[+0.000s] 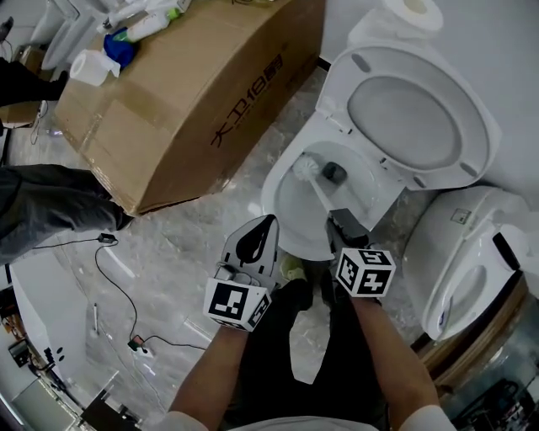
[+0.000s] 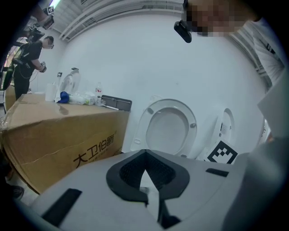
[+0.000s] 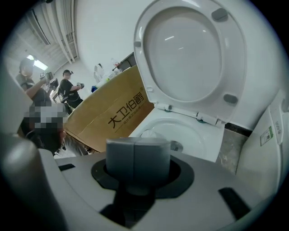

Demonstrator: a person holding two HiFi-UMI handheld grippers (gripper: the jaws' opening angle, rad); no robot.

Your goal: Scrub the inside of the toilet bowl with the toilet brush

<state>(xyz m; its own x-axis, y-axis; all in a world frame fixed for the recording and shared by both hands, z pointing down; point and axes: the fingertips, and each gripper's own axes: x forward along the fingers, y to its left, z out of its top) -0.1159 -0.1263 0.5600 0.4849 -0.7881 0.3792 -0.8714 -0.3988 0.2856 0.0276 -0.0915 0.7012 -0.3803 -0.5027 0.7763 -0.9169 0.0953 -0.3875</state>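
The white toilet bowl [image 1: 278, 200] stands with seat and lid [image 1: 413, 118] raised. The toilet brush's white bristle head [image 1: 306, 167] is down inside the bowl, near its left wall. Its thin handle [image 1: 322, 198] runs back to my right gripper [image 1: 341, 220], which is shut on it over the bowl's front rim. In the right gripper view the closed jaws [image 3: 137, 153] hide the handle, and the brush head [image 3: 146, 133] shows beyond them in the bowl [image 3: 198, 135]. My left gripper [image 1: 268, 222] is shut and holds nothing, just left of the bowl's front. It [image 2: 146, 169] faces the lid [image 2: 167, 128].
A large cardboard box [image 1: 194, 93] with bottles on top lies close to the toilet's left. A second white toilet [image 1: 472, 252] stands at the right. A toilet paper roll [image 1: 418, 10] sits on the tank. A cable [image 1: 118, 286] trails over the marble floor. People stand in the background.
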